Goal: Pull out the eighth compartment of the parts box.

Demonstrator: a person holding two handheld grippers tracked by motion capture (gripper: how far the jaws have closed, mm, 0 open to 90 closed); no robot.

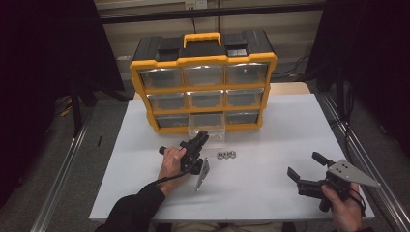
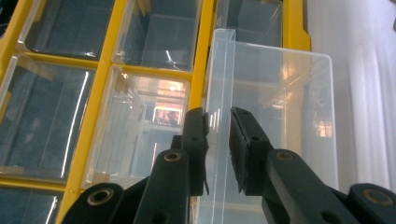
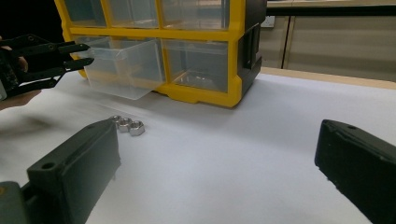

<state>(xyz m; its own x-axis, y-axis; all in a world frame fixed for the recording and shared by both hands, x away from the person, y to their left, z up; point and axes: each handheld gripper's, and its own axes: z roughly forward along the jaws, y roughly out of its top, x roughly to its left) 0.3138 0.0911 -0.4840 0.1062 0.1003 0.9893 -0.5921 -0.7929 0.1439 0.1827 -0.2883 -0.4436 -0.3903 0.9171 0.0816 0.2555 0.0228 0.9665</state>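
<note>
Fingers (image 2: 196, 140) of the left gripper (image 2: 218, 135) stand a little apart on either side of the clear front lip of the pulled-out drawer (image 2: 275, 126); whether the pads actually press the plastic cannot be told, as a sliver of gap seems to show on each side. That clear plastic drawer (image 1: 208, 128) sticks out of the middle bottom slot of the yellow organizer (image 1: 203, 79), which sits at the back of the white table (image 1: 270, 193). Three small metal nuts (image 1: 226, 154) lie in a row on the table just in front of the drawer, close beside the left hand (image 1: 171, 162). The right gripper (image 1: 304, 174) rests well away at the near right corner, its two black fingers spread wide with nothing between them. Likely trouble from here: the lip is thin and slick, so a loose grip could slide off it. A pull at a slant might jam the drawer in its slot, or drag the light organizer forward across the table. Drawn too far, the drawer could come clear out and tip. A careless sweep of the hand might scatter the nuts.
</note>
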